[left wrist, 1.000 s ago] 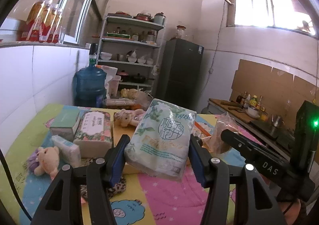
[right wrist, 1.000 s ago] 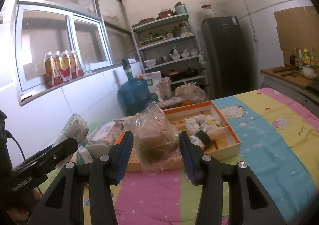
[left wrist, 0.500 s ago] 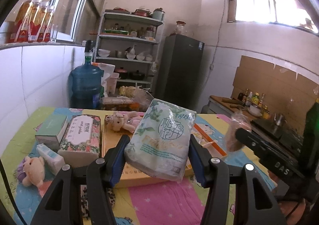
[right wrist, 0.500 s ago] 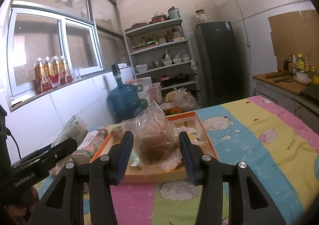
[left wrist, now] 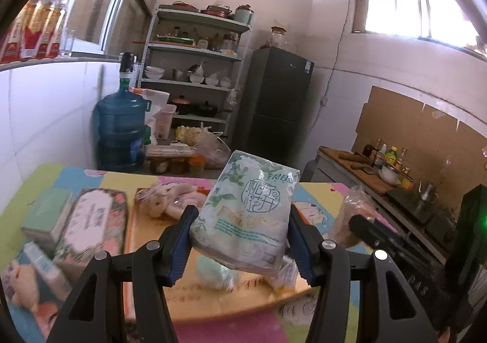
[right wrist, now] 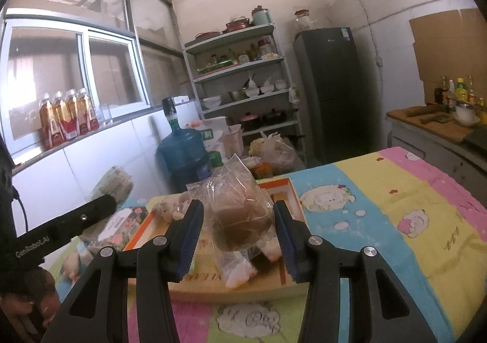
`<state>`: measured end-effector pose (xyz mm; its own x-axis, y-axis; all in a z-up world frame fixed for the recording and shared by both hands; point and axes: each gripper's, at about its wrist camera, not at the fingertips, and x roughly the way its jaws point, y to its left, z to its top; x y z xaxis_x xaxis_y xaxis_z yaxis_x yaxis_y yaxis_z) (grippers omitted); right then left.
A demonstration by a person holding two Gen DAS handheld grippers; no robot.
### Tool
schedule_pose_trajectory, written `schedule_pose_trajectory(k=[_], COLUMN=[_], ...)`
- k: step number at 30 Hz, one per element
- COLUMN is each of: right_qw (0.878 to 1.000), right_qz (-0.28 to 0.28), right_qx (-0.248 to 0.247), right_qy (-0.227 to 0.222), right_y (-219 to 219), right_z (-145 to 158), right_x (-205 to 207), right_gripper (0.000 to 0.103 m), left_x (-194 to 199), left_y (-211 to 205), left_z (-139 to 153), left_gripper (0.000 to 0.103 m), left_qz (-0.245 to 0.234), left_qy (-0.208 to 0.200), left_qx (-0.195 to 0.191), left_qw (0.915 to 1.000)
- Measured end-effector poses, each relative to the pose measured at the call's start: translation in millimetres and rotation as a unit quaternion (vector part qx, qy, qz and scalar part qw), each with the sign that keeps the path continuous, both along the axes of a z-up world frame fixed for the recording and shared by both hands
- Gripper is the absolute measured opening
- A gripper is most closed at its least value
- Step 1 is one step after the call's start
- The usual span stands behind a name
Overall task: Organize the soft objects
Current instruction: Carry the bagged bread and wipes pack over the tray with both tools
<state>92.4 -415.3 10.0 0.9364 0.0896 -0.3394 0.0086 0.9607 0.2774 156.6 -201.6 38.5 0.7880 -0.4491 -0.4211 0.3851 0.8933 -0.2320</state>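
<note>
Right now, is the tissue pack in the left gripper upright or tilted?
Tilted. The tissue pack leans top-right between the left gripper pads, lifted above the orange tray.

A blue water jug [left wrist: 120, 130] stands on the floor beside a metal shelf [left wrist: 194, 69] stacked with bowls and pots, a dark fridge [left wrist: 277, 102] next to it, red-labelled bottles [right wrist: 68, 116] along the window ledge, and what looks like condiment bottles [left wrist: 385, 156] on the far counter.
</note>
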Motion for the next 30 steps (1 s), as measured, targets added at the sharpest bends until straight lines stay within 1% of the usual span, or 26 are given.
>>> schedule_pose_trajectory(k=[2, 6, 9, 14, 19, 20, 24, 27, 30], right_qw=[1.0, 0.998, 0.998, 0.997, 0.995, 0.995, 0.994, 0.992, 0.992], right_qz=[0.011, 0.043, 0.044, 0.046, 0.047, 0.047, 0.047, 0.05, 0.049], right_qx=[0.009, 0.027, 0.024, 0.015, 0.009, 0.009, 0.013, 0.027, 0.019], right_qy=[0.003, 0.023, 0.037, 0.066, 0.084, 0.086, 0.1, 0.112, 0.118], right_y=[-1, 5, 9, 17, 21, 20, 21, 18, 20], right_z=[-1, -9, -16, -30, -40, -40, -47, -52, -54], right_x=[12, 40, 61, 98, 110, 111, 118, 124, 126], right_gripper=[0.049, 0.049, 0.049, 0.049, 0.049, 0.049, 0.049, 0.049, 0.049], left_x=[16, 47, 69, 93, 108, 110, 115, 116, 120], left_y=[-6, -8, -6, 2, 8, 7, -4, -5, -7], left_z=[-1, -8, -17, -38, -63, -67, -78, -79, -84], left_gripper=[0.057, 0.057, 0.057, 0.057, 0.057, 0.057, 0.057, 0.057, 0.057], left_qz=[0.006, 0.037, 0.045, 0.057, 0.05, 0.047, 0.037, 0.033, 0.024], left_qy=[0.005, 0.016, 0.039, 0.068, 0.099, 0.104, 0.116, 0.122, 0.144], left_qx=[0.004, 0.029, 0.027, 0.022, 0.01, 0.013, 0.049, 0.049, 0.055], left_qw=[1.0, 0.9988, 0.9979, 0.9958, 0.9938, 0.9934, 0.9914, 0.9908, 0.9878])
